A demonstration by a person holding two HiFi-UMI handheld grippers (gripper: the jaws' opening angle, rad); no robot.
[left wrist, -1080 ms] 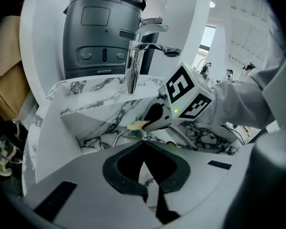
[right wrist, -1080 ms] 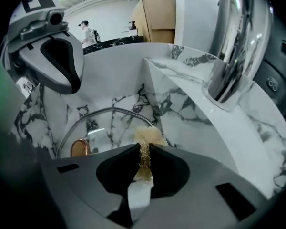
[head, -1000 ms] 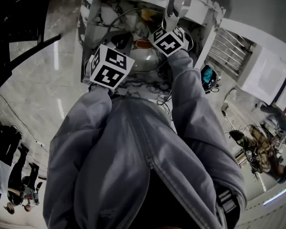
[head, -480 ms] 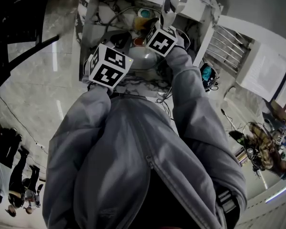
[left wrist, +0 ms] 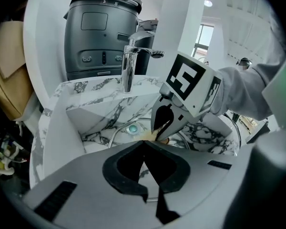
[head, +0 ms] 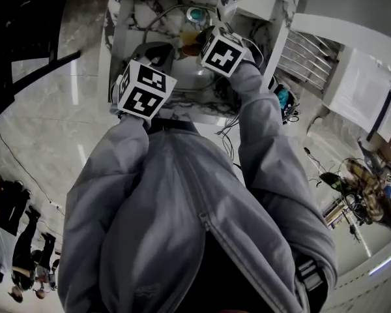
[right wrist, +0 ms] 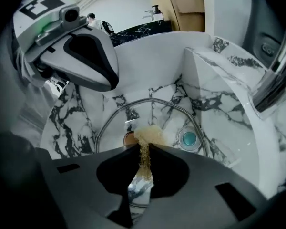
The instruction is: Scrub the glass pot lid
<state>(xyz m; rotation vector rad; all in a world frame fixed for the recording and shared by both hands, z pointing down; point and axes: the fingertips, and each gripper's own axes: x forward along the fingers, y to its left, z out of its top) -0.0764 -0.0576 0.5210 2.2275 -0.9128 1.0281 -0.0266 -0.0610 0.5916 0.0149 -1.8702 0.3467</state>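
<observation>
Now, glass pot lid [right wrist: 164,116]: lies in the marble sink [right wrist: 71,123], knob [right wrist: 129,138] up, beside the drain [right wrist: 187,138].
Right gripper [right wrist: 144,152]: pinches a tan scrub pad [right wrist: 150,133], with the pad down on the glass.
Left gripper [left wrist: 144,146]: jaws closed tight at the lid's near edge. I cannot tell if it pinches the lid.
Feel: hard, easy to break, likely slippery.
Best hold: probably the metal rim or the knob.

This looks like a big showroom, not a home. A marble sink [left wrist: 93,120] sits just past the left gripper [left wrist: 144,146] jaws, with a tap [left wrist: 127,66] behind it (then a grey machine [left wrist: 102,32]). People [head: 13,233] stand on a shiny stone floor [head: 45,122].
</observation>
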